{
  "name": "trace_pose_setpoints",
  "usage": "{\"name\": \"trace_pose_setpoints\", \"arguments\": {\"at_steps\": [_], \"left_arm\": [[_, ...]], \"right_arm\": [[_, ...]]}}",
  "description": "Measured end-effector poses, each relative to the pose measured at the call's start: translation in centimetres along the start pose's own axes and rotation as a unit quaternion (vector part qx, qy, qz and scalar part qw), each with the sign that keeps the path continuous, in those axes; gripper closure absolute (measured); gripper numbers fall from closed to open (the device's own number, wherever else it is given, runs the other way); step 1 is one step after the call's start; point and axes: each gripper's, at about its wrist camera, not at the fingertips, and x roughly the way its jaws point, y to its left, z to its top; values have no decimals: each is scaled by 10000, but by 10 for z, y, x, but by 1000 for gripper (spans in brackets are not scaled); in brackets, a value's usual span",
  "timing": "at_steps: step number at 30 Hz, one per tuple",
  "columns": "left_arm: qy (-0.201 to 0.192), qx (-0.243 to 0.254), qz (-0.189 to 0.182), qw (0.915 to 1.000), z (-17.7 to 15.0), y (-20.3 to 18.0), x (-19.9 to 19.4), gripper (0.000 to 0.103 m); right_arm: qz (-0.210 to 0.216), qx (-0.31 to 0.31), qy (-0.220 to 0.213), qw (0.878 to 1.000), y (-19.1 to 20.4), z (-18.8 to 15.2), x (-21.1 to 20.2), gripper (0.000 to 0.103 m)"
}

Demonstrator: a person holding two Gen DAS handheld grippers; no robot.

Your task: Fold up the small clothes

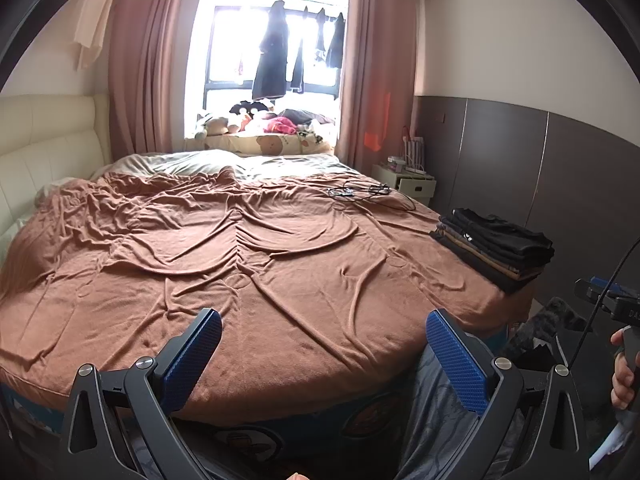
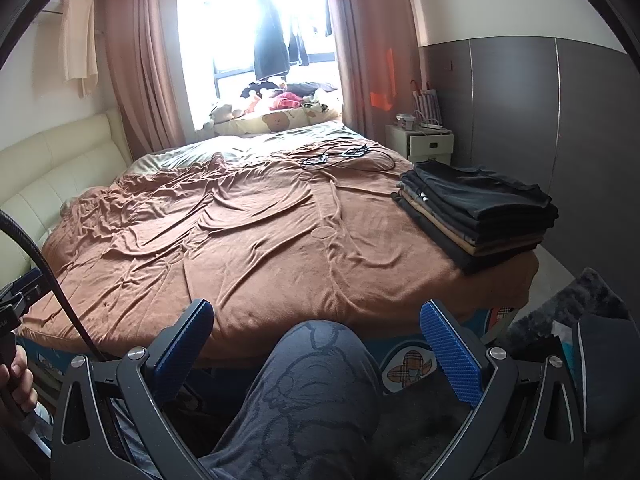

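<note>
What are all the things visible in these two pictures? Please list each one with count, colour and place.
bed cover: one, brown, spread wrinkled over the bed
stack of folded clothes: one, mostly black, right edge of the bed
cables: a tangle, black, far side of the bed
headboard: one, cream, left
curtains: pink, beside the window
nightstand: one, white, right of the bed
left claw: open, empty
right claw: open, empty, above a knee in grey trousers

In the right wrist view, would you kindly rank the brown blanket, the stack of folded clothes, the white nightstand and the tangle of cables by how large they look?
1. Brown blanket
2. Folded clothes
3 and 4. Nightstand and cables: they look alike in size, and both lie far from the camera, so I will not rank them.
</note>
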Motion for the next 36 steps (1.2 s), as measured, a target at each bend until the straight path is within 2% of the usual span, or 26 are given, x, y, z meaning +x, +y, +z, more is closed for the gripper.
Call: {"name": "trace_pose_setpoints", "arguments": {"at_steps": [36], "left_arm": [[-23, -3, -9, 10000, 0, -1, -2, 0]], "right_arm": [[-8, -21, -49, 10000, -5, 1, -3, 0]]}}
